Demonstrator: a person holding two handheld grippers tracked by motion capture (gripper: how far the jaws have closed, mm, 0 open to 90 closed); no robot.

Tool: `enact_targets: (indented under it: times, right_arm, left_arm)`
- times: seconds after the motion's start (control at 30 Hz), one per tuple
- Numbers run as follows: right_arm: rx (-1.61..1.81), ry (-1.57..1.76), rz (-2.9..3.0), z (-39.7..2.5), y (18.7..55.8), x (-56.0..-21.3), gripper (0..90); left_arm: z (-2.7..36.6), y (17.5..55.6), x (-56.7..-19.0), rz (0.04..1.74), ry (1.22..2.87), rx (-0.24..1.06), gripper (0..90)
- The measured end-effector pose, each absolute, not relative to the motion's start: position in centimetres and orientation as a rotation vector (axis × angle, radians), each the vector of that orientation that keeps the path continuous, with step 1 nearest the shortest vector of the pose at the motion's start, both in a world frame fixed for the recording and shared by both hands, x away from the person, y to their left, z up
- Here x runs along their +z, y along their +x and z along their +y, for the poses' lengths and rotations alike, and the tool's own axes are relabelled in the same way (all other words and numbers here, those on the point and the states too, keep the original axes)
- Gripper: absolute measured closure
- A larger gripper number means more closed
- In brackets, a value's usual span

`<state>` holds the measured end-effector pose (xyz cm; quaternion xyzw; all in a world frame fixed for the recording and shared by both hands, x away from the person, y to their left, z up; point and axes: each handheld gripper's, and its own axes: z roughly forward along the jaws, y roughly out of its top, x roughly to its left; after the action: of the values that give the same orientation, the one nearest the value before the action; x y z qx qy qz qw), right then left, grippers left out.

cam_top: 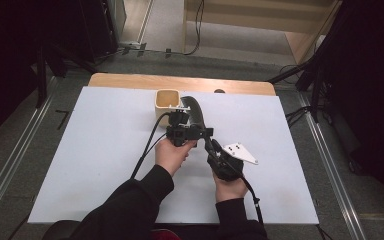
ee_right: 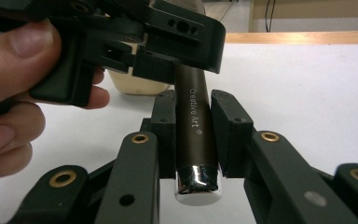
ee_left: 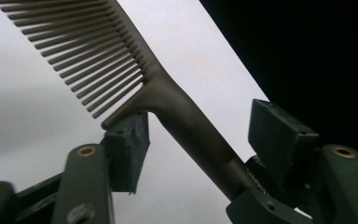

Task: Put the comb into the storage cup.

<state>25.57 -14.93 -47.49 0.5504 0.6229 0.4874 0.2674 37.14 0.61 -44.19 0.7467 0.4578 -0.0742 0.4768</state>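
Note:
A dark brown comb [cam_top: 196, 111] is held above the white board, its teeth end toward a beige cup [cam_top: 167, 98]. My right gripper [cam_top: 211, 146] is shut on the comb's handle [ee_right: 196, 126], which bears the words "Creative Art" and ends in a shiny cap. My left gripper [cam_top: 200, 131] stands open around the same handle [ee_left: 200, 135], just below the teeth [ee_left: 84, 60]. Its left pad [ee_left: 129, 140] sits close to the base of the teeth, while its right pad [ee_left: 279, 135] is off the handle. The left gripper [ee_right: 168, 42] appears just beyond the right jaws, with a hand [ee_right: 14, 93] on it.
The white board [cam_top: 95, 150] lies on a wooden table [cam_top: 130, 80]. The beige cup [ee_right: 135, 86] stands near the board's far edge, just beyond the grippers. Dark stands and cables surround the table on the floor.

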Motion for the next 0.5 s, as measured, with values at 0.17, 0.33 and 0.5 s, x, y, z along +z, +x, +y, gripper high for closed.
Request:
enact_targets:
  times: [0.17,0.33,0.5]
  right_arm:
    - [1.307,1.486,1.665,-14.71,25.56,-47.54,70.2]
    - [1.296,1.477,1.656,-14.41,25.51,-47.63,70.2]
    - [1.298,1.485,1.66,-14.24,25.6,-47.86,70.2]
  left_arm:
    - [0.61,37.19,-44.42,1.142,1.812,-0.19,47.8]
    - [0.71,37.33,-44.63,1.17,1.798,-0.204,53.8]
    - [0.96,37.59,-44.84,1.198,1.786,-0.243,56.8]
